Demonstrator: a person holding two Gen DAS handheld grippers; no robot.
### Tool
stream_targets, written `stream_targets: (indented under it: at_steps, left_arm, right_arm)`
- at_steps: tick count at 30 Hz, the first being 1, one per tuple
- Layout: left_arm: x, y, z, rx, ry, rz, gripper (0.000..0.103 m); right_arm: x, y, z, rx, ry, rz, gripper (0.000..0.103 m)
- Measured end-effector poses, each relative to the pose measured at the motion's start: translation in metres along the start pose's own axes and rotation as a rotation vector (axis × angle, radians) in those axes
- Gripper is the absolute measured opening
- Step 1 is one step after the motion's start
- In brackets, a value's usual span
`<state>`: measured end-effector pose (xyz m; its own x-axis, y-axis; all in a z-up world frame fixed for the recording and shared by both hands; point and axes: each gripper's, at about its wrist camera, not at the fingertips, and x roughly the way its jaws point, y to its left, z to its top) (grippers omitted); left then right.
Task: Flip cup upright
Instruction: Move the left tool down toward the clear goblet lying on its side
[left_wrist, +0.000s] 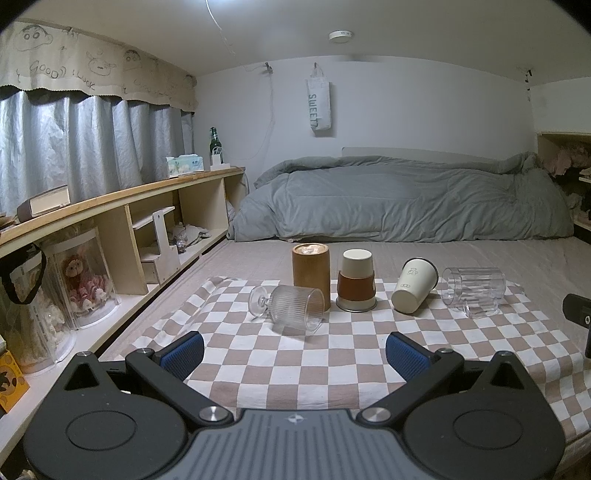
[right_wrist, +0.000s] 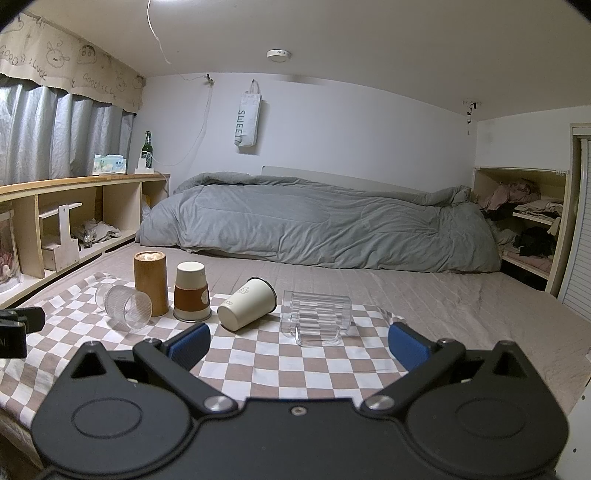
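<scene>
On the brown-and-white checkered cloth nothing is gripped; both grippers are held wide, and an approach to the tipped cream paper cup appears due next.

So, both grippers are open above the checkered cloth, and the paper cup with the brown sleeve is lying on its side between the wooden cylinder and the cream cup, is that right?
Not quite: the paper cup with the brown sleeve stands upside down on its rim, not on its side, as the left wrist view shows. It is between the wooden cylinder and the cream cup, and both the left gripper and right gripper are open.
</scene>
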<state>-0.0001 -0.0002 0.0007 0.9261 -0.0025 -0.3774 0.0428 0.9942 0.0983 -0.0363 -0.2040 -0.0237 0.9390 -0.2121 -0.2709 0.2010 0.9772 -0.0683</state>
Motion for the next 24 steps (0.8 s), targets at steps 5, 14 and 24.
stream_targets:
  at_steps: [5, 14, 24]
  left_arm:
    - [0.008, 0.005, 0.01, -0.03, 0.021, -0.042, 0.103]
    - [0.041, 0.009, 0.042, -0.012, -0.012, -0.051, 0.103]
    - [0.141, 0.016, 0.079, 0.025, -0.024, 0.028, 0.095]
  right_arm:
    - [-0.001, -0.003, 0.0, 0.022, -0.01, 0.004, 0.103]
    - [0.005, -0.009, 0.007, 0.082, -0.006, 0.045, 0.103]
    - [0.029, -0.012, 0.019, 0.113, 0.007, 0.104, 0.103]
